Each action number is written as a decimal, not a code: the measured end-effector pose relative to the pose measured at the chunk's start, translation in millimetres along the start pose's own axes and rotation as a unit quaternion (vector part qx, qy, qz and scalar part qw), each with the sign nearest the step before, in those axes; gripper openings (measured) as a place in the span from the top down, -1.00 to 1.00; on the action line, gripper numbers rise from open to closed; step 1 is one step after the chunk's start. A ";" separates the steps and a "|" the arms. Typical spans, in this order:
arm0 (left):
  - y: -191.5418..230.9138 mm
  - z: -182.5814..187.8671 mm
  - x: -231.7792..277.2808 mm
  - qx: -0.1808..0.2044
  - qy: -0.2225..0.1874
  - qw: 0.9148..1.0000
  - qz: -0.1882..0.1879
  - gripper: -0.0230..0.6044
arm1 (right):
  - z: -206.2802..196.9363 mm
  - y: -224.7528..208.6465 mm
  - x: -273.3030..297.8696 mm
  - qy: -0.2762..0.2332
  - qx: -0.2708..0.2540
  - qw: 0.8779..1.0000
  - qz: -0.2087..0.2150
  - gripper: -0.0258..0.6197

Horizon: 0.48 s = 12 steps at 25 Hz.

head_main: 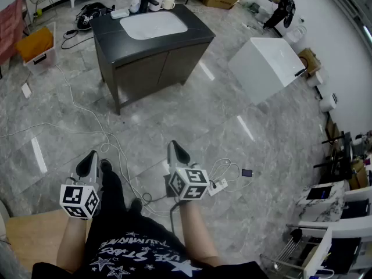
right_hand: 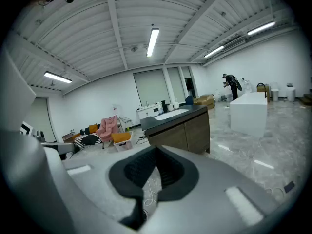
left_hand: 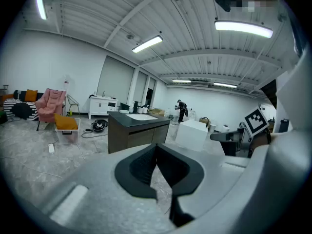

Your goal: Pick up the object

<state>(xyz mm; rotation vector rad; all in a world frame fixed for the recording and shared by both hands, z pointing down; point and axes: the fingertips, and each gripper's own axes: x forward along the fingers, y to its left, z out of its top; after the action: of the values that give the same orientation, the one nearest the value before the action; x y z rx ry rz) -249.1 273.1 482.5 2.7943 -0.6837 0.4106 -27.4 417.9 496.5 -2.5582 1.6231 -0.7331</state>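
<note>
A dark cabinet (head_main: pixel 152 57) with a white basin (head_main: pixel 153 25) stands across the floor, well ahead of both grippers. At its back edge are a bottle (head_main: pixel 135 2) and two mugs (head_main: pixel 163 3). The left gripper (head_main: pixel 88 158) and right gripper (head_main: pixel 176 150) are held low over the floor in front of the person, both pointing at the cabinet. In the left gripper view the jaws (left_hand: pixel 156 147) meet at the tips with nothing between them. The right gripper (right_hand: pixel 156 150) is shut and empty too. The cabinet (left_hand: pixel 136 130) (right_hand: pixel 180 128) shows in the distance in both gripper views.
A white box (head_main: pixel 266 67) stands right of the cabinet. Cables (head_main: pixel 113 153) and a power strip (head_main: pixel 218 186) lie on the grey floor by the person's feet. An orange-topped bin (head_main: pixel 36 46) is far left and a wooden surface (head_main: pixel 29 237) at lower left. A person (head_main: pixel 282 7) stands far back.
</note>
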 end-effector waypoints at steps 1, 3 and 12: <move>-2.2 -1.5 -1.4 0.001 0.002 1.000 -0.001 0.90 | -0.8 -0.9 -2.3 0.000 -0.001 1.000 -0.001 0.91; -6.1 -4.1 -3.6 0.003 0.005 1.000 -0.004 0.90 | -2.0 -2.8 -6.3 0.001 -0.003 1.000 -0.002 0.91; -0.9 0.9 2.8 0.000 0.000 1.000 0.002 0.90 | -0.4 -9.2 2.1 0.008 -0.004 1.000 -0.007 0.91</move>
<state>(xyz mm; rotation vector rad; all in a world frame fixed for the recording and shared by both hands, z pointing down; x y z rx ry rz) -246.0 272.5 482.4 2.7939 -0.6880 0.4122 -19.1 420.4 500.1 -2.5772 1.6185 -0.7522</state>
